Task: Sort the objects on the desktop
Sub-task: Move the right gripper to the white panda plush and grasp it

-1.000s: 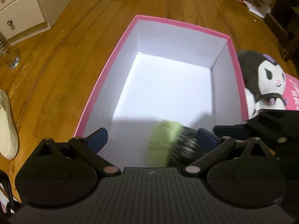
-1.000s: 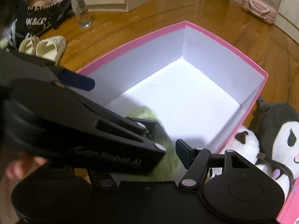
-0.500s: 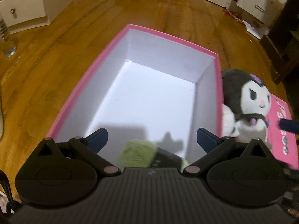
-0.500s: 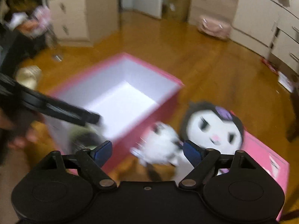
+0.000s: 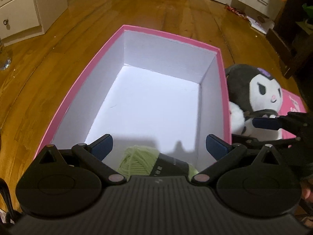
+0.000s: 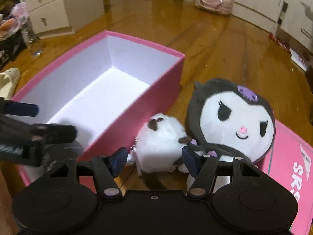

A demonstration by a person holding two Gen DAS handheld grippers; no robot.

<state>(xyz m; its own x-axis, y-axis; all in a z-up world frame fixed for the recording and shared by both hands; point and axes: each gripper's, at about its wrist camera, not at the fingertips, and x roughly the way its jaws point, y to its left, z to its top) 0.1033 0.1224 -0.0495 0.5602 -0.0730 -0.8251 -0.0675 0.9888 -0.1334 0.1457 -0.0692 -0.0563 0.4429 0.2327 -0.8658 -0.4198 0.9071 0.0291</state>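
A pink box with white inner walls is seen on a wooden floor, open at the top. A ball of pale green yarn with a dark paper band lies inside it, at the near end, just under the left gripper. The left gripper is held above that near end with its jaws spread wide; nothing is between its blue pads, and the yarn is not touched by them.

To the right of the box, a black-and-white plush doll is propped on a flat pink lid, and a small white fluffy plush lies just beside it, close against the box's right wall. The right gripper is lowered over this small plush. Its jaws have just been closing, and the plush is now between them; the pads stand at its two sides, but whether they press on it cannot be told.

Far off, white drawers and a pink bag are seen along the walls.
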